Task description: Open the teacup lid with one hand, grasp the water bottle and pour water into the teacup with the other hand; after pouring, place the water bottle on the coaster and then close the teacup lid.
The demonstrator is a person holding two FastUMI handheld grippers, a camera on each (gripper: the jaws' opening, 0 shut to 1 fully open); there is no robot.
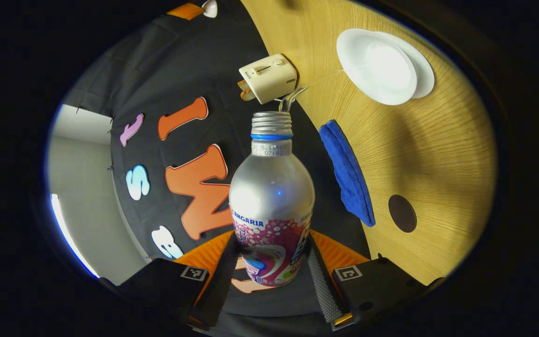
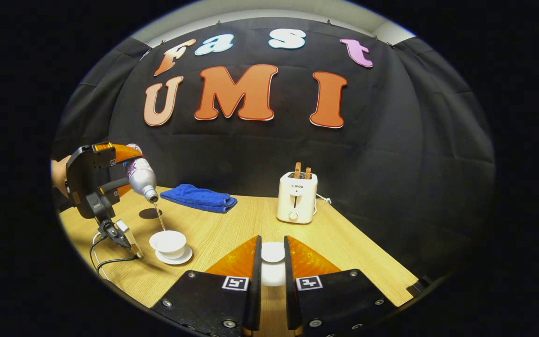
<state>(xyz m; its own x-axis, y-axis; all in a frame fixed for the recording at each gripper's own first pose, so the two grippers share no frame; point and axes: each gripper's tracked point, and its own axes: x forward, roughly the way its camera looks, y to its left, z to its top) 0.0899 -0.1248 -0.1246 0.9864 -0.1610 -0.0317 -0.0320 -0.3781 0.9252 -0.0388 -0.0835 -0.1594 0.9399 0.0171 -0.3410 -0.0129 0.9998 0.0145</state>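
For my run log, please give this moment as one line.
step: pouring | left tongs: shut on water bottle, tilted over teacup | right tongs: shut on lid | coaster: bare

Wooden table [image 2: 232, 234] with teacup saucer [image 2: 174, 258], blue cloth [image 2: 199, 197], toaster [image 2: 297, 197], dark coaster [image 2: 150, 214].

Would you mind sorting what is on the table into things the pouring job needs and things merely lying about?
Needed: water bottle in the left gripper, teacup on its saucer, lid in the right gripper, coaster.
Lying about: toaster, blue cloth.
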